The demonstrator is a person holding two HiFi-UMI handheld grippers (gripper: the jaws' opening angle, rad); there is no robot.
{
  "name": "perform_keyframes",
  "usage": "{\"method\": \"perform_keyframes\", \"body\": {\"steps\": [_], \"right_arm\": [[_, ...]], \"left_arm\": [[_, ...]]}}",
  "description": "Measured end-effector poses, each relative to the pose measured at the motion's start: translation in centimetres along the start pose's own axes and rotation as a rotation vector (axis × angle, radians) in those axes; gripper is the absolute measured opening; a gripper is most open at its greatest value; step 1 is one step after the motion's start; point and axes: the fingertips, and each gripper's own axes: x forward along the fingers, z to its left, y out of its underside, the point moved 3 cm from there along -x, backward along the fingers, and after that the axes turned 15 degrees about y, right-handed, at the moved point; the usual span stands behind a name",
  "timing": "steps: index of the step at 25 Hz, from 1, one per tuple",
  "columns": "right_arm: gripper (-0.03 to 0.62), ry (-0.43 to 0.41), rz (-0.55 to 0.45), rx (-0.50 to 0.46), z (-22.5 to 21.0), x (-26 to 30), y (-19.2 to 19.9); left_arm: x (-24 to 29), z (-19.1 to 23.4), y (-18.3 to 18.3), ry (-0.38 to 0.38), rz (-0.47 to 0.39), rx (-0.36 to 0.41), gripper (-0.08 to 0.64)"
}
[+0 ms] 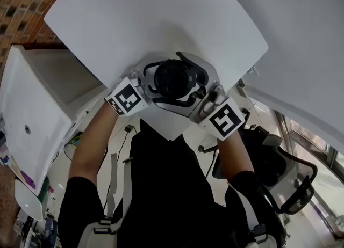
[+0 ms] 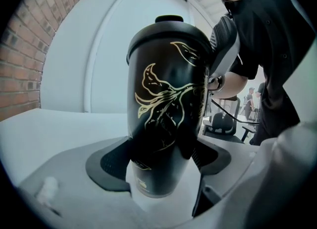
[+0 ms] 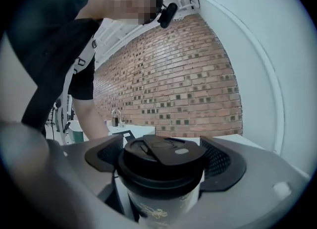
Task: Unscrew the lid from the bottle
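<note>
The left gripper's [image 2: 158, 162] pads pinch the bottle's [image 2: 166, 94] lower body. The right gripper's [image 3: 162, 154] jaws stand wide around the lid [image 3: 159, 146], pads seemingly against its rim. The bottle is held upright in the air between them, over the near edge of the table [image 1: 161, 21]. The risk, as I judge it: the glossy body spins in the left pads along with the lid, so nothing loosens. Or the shallow hold on the rim slips off mid-twist.

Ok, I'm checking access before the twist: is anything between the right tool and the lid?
Nothing visible does. The lid sits directly between the jaws of the right tool, which close in on both its sides.
</note>
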Motion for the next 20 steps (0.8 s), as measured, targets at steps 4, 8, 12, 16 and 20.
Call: {"method": "perform_keyframes", "body": {"steps": [4, 8, 12, 16, 20], "right_arm": [[0.506, 0.113, -0.043, 0.04, 0.1, 0.1, -0.4], [0.522, 0.319, -0.064, 0.046, -0.3, 0.0, -0.2], [0.482, 0.389, -0.012, -0.026, 0.1, 0.4, 0.4], [0.47, 0.348, 0.011, -0.008, 0.0, 0.6, 0.8], [0.48, 0.202, 0.02, 0.027, 0.0, 0.4, 0.8]], "left_arm": [[-0.1, 0.1, 0.0, 0.0, 0.001, 0.003, 0.383], [0.0, -0.1, 0.1, -0.019, -0.002, -0.001, 0.383], [0.1, -0.1, 0.0, -0.03, -0.006, -0.007, 0.383], [-0.1, 0.1, 0.1, -0.029, -0.009, -0.01, 0.383], [0.0, 0.1, 0.1, -0.024, -0.011, -0.001, 0.383]]}}
